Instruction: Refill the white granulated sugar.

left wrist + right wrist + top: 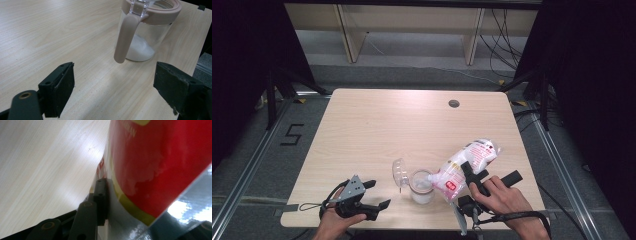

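Observation:
A glass jar (421, 187) with a pink rim stands near the table's front edge, its clear lid (399, 172) swung open to the left. White powder lies in its bottom. My right gripper (489, 176) is shut on a white bag with a red label (468, 161), held tilted with its lower corner at the jar's mouth. In the right gripper view one black finger (101, 195) presses against the bag (160, 157). My left gripper (381, 194) rests open at the front left, nothing between its jaws. Its own view looks past the open left gripper (117, 87) at the jar (147, 32) and its pink strap (126, 37).
The wooden table (377, 125) has a round cable hole (454, 103) at the back right. Beyond it stand pale shelving legs (349, 35) and loose cables (504, 40). A "5" mark (292, 134) is on the floor at the left.

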Tool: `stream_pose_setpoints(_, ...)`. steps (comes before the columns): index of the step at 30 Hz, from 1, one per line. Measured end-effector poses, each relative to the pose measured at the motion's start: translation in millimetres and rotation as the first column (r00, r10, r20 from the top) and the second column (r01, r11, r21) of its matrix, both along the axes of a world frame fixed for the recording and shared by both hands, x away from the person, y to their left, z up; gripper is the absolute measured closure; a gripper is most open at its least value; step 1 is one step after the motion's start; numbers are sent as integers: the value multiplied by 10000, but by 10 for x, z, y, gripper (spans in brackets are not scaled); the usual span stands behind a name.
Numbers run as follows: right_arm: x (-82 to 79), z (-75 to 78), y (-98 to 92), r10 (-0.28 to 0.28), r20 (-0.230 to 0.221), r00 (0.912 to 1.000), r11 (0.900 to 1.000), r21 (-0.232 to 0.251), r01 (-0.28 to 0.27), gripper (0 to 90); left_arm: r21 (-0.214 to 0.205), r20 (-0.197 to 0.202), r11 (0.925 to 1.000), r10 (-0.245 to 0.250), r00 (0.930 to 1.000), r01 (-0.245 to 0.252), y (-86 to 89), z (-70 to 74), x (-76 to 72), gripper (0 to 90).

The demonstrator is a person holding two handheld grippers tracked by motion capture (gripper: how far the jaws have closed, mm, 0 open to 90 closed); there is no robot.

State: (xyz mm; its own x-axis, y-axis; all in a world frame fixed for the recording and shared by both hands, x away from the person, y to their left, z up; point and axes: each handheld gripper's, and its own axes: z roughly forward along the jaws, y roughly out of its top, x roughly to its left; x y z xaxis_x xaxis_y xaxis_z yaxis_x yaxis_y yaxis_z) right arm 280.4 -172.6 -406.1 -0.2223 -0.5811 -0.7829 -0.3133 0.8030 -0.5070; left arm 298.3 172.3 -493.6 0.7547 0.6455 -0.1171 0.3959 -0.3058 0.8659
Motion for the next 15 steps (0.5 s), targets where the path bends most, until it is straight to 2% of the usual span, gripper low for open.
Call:
stream_pose_setpoints(7,13,-13,-19,-176,-205,9996,9995,246,181,727,4,0,10000,-1,10000,1,1,-1,0,166)
stream_pose_setpoints(13,26,-10,-19,-51,-261,9996,9992,396,61,733,26,15,10000,-26,10000,26,1,-1,3,166)
stream_pose_setpoints(15,37,-3,-30,-140,-406,9991,9973,718,169,736,2,-1,10000,-3,10000,3,0,-1,0,166)
